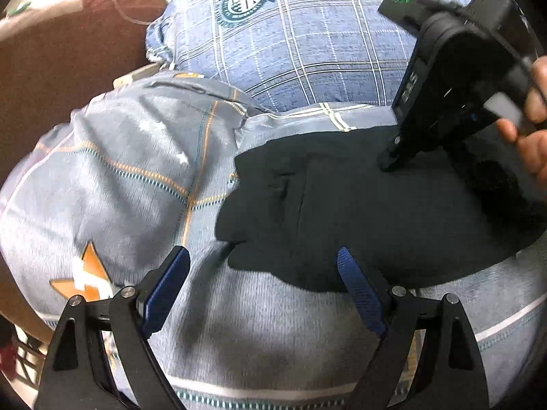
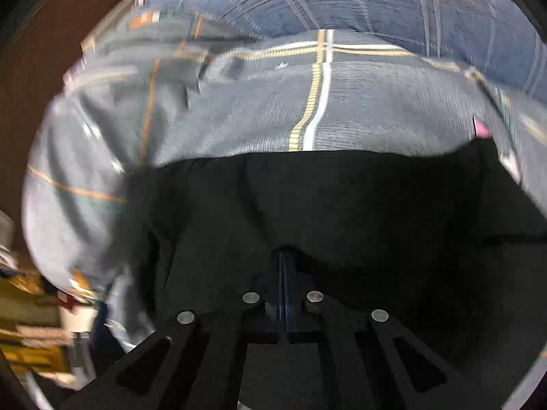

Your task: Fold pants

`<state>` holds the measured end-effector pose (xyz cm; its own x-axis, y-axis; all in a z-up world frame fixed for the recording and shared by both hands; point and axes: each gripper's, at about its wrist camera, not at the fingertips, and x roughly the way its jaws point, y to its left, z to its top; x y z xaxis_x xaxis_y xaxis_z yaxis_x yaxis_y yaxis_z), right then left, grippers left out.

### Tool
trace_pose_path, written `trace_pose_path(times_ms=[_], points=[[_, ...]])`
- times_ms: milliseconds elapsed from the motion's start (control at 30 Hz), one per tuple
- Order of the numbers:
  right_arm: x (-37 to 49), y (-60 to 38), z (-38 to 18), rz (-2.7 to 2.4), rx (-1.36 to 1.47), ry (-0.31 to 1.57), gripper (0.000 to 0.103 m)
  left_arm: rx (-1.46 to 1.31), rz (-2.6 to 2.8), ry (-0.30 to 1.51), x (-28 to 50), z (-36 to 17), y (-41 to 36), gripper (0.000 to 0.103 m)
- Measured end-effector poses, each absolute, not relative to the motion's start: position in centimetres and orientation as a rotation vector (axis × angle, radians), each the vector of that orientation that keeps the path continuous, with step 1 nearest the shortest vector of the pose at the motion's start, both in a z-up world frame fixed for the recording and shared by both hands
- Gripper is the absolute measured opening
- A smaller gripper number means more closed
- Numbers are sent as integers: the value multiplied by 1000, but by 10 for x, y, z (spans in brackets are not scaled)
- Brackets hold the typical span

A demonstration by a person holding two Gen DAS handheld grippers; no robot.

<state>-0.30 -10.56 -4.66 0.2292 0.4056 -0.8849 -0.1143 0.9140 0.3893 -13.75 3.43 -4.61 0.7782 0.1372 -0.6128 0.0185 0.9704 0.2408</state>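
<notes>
right wrist view is motion-blurred; the black pants (image 2: 342,212) fill its lower half and fabric detail is hard to read. pants run off the right edge in the left wrist view, so their full extent is not visible. only part of a hand (image 1: 533,126) shows at the right edge, on the handle of the right gripper (image 1: 389,164).

left gripper (image 1: 263,287): jaws spread wide, blue pads (image 1: 167,290) apart, nothing between them, hovering over the near edge of the pants; contact not evident.

right gripper (image 2: 283,273) in its own view: jaws clenched, pads pressed together with no gap. tips sit down in the dark cloth; whether a fold is pinched between them cannot be told, black on black.

pants lie crumpled on a grey-blue checked bedsheet (image 1: 136,171) with orange and white lines. blue plaid pillow (image 1: 307,34) behind. brown headboard (image 1: 61,61) at left.
</notes>
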Motion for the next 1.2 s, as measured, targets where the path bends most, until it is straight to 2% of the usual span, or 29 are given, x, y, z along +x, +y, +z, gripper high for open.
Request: trace_pose_path(times_ms=[200,233,267,300,333,467,700,800,833,867,967,1200], points=[[3,-73,-18,450,281,1325,11,219,63,691,-132,-46,38,89],[3,-60,-8,463,229,1307,19,210,58,686,-132,-44,39,89],[7,-47,-3,475,181,1291,40,199,51,679,-133,-41,41,89],[11,-28,4,495,117,1277,52,192,49,671,-135,-39,42,89],[15,-16,5,511,93,1275,71,176,54,660,-136,-36,46,89],[34,36,-10,541,16,1386,73,109,89,663,-133,-30,62,89],[57,95,-45,400,-213,1493,78,58,104,781,-122,-44,75,89],[59,96,-50,387,-233,1473,75,62,99,768,-126,-43,77,89],[56,92,-47,386,-255,1449,63,61,96,770,-127,-43,77,89],[54,87,-45,379,-274,1432,43,55,92,775,-127,-44,77,89],[55,52,-36,399,-137,1413,23,31,84,782,-127,-44,79,89],[31,-23,-33,402,100,1301,16,63,62,746,-136,-41,66,89]])
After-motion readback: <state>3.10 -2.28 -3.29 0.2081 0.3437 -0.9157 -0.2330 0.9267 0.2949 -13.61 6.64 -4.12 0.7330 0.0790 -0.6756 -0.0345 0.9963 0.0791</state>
